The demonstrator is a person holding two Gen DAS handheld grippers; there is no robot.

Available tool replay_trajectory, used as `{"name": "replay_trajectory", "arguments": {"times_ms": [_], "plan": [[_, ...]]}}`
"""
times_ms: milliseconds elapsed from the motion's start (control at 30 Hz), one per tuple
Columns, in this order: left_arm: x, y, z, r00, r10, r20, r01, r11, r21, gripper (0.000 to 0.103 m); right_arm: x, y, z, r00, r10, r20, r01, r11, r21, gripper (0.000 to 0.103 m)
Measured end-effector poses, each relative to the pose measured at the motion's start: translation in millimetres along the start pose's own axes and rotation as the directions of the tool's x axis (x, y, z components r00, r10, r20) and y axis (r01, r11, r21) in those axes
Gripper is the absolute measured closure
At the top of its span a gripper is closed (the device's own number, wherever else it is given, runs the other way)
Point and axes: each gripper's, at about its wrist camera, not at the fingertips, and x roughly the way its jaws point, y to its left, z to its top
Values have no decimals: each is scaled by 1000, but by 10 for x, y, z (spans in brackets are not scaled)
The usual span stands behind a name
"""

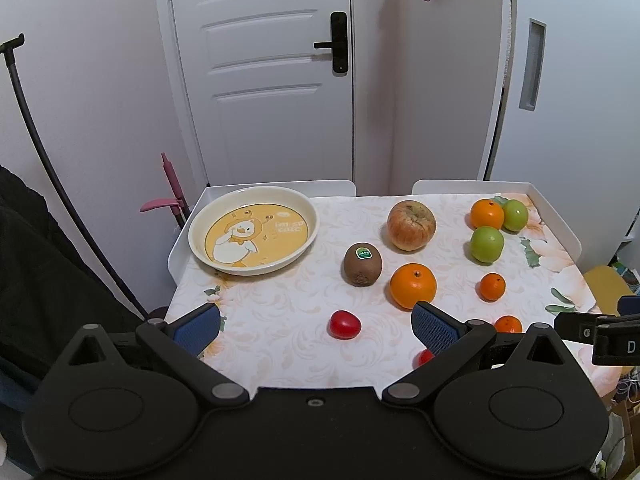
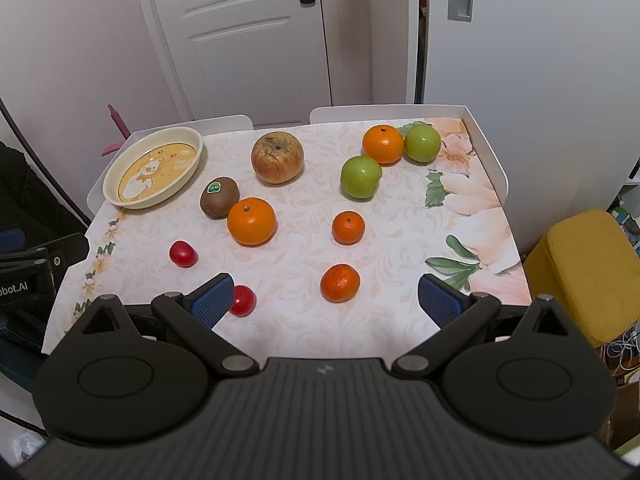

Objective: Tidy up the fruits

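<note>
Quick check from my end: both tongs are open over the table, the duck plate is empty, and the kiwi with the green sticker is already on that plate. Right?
Not quite. The brown kiwi with the green sticker is not on the cream round plate with the yellow duck print; it lies on the floral tablecloth beside the large orange, as the right wrist view shows. The rest holds: the plate is empty, and the left tongs and right tongs are open.

The plate [image 2: 152, 168] sits at the table's [image 2: 400, 320] far left corner. Right of it stands the apple [image 2: 277, 157], with the kiwi [image 2: 219, 197] in front and a big orange [image 2: 251, 221] touching the kiwi. Far right, another orange [image 2: 383, 144] sits between two round fruits [image 2: 422, 143] [image 2: 360, 177]. Two tomatoes [image 2: 183, 253] [image 2: 243, 300] lie near left
</note>
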Motion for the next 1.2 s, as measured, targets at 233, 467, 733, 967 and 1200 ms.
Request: {"name": "replay_trajectory", "arguments": {"times_ms": [233,467,733,967,1200], "plan": [[117,-52,-32,1000,3,21,-2,1000,-8,0,189,-148,-24,999,29,-16,-29,999,-15,0],[479,-130,-164,999,35,22,-35,999,-11,0,555,-247,-205,997,65,-28,-66,996,-52,0],[976,-209,-370,999,38,25,-38,999,30,8,978,-299,-339,997,77,-21,-78,995,-61,0],[1357,-272,-475,1000,23,11,-24,997,79,20,1261,-294,-371,997,74,-12,-75,994,-73,7],[1580,-333,-513,1000,1,-6,0,993,116,35,1360,-287,-384,997,76,-9,-77,994,-73,14]]}}
